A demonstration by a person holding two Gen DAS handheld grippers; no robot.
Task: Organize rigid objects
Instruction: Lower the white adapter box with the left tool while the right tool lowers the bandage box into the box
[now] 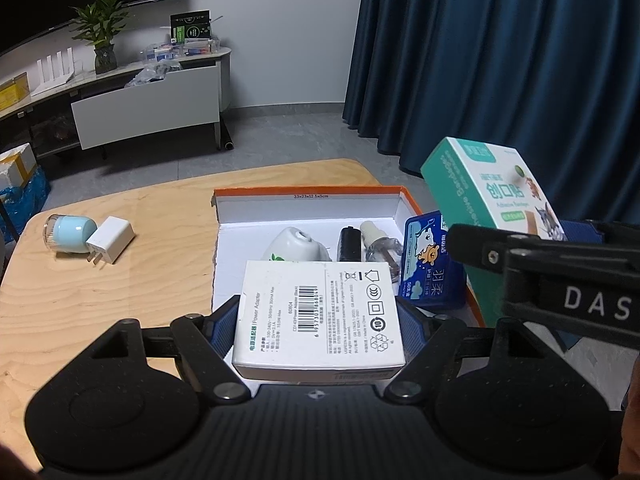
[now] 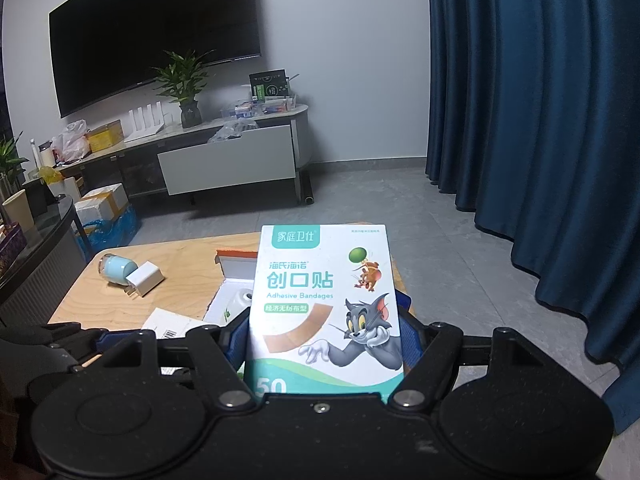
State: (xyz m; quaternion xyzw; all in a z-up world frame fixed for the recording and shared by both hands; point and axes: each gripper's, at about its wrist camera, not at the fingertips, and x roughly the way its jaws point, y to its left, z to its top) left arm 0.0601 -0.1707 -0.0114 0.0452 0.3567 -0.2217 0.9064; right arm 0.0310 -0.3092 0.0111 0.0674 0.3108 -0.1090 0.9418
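Room: grey floor, blue curtain [image 2: 540,120] at right, dark TV [image 2: 152,28] on the far wall over a cluttered TV stand [image 2: 224,156].

Counter [image 1: 140,280]: light wood, rounded corner.

Tray: orange-rimmed white box [image 1: 308,192] on the counter, open-topped. Contents in place: white dome-shaped item [image 1: 296,244], black block [image 1: 349,244], clear plug-in vial [image 1: 378,242], blue pack [image 1: 430,264] leaning against the right wall. Judged partly filled, room left at the near side.

In hand, left: left gripper [image 1: 318,320] clamped by its blue pads on the sides of a white adapter box [image 1: 320,316], held flat over the tray's near edge; not yet set down.

In hand, right: right gripper [image 2: 324,344] clamped on a bandage box [image 2: 326,300], held upright and raised above the tray's right side; not yet set down.

Outstanding: blue jar [image 1: 72,234] lying on its side and white charger [image 1: 110,240] touching it, both on the counter well apart from the tray. Judged: four items stowed, two in transit, two to fetch.

Obstructions: the two grippers hang close together over the tray; the leaning blue pack takes up the right side. Space beneath the adapter box is hidden.
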